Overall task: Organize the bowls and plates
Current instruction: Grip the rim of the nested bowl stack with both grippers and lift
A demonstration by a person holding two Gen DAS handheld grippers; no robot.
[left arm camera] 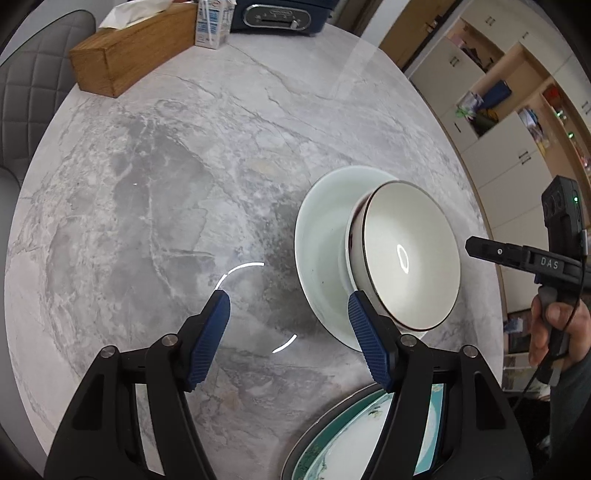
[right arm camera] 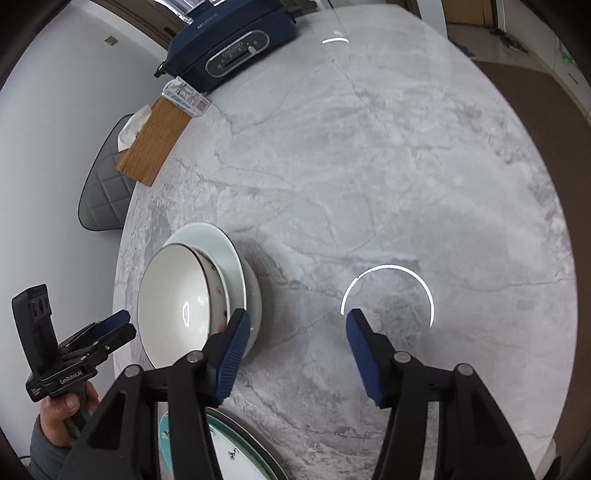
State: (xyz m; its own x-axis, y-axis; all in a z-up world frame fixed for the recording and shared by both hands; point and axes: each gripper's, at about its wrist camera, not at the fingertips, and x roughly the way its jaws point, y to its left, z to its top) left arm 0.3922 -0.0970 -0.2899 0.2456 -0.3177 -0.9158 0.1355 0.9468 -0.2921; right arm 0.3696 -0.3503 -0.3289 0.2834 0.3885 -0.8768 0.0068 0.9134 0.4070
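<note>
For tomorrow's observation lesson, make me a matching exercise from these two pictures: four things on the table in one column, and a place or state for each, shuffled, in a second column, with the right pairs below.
Things:
1. Dark-rimmed bowl
2. Wooden tissue box
3. Green-patterned plate
4. Blue appliance

Places or states:
A. At the table's near edge, under the gripper arms
B. At the far edge, with a slider on its front panel
C. Nested in a white bowl
D. Beside a small carton, tissue sticking out

Pairs: 1-C, 2-D, 3-A, 4-B
</note>
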